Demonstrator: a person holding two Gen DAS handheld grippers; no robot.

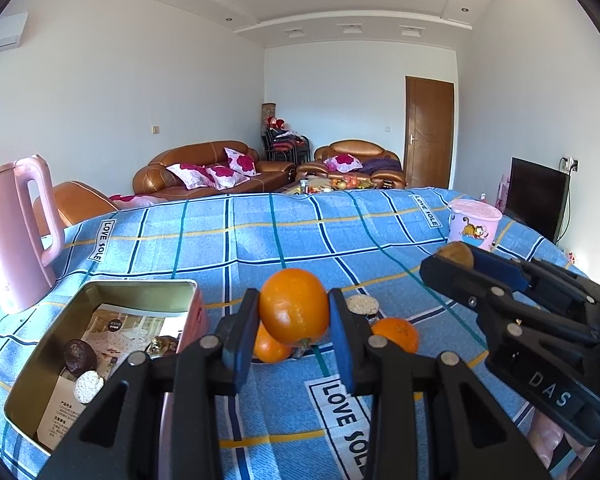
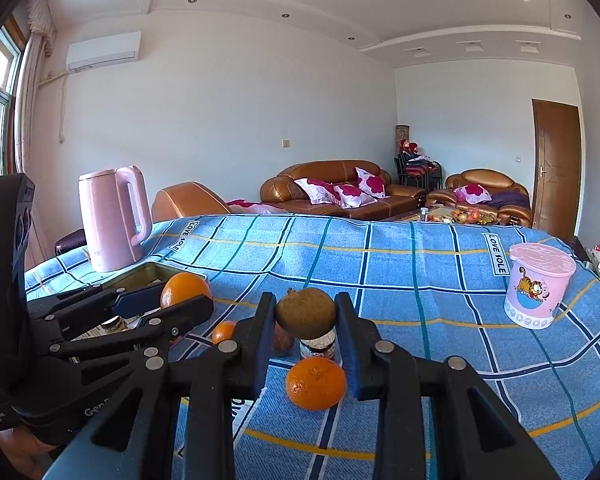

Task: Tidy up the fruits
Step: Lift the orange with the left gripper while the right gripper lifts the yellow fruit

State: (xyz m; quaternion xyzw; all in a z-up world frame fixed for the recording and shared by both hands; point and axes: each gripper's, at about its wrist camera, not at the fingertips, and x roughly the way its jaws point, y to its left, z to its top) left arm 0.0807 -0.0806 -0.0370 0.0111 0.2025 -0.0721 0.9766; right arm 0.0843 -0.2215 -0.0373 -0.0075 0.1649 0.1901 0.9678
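Left wrist view: the left gripper is clamping an orange between its blue pads and holding it clear of the blue checked tablecloth. Two more oranges are lying on the cloth behind it, one partly hidden under the held fruit, the other just to the right. A small round jar is peeking out behind the right finger. To the left, an open metal tin is sitting with a dark fruit, a rice cracker and a printed leaflet inside. A pink kettle is standing at the far left, and a pink cartoon cup at the far right. The right gripper is reaching in from the right, closed on a brown kiwi.

Right wrist view: the right gripper is pinching the kiwi between its pads, above the jar. An orange is resting on the cloth below and nearer the camera, and a smaller-looking one is lying further left. The left gripper is coming in from the left with its orange held in front of the tin. The kettle and the cup are standing at opposite sides of the table.
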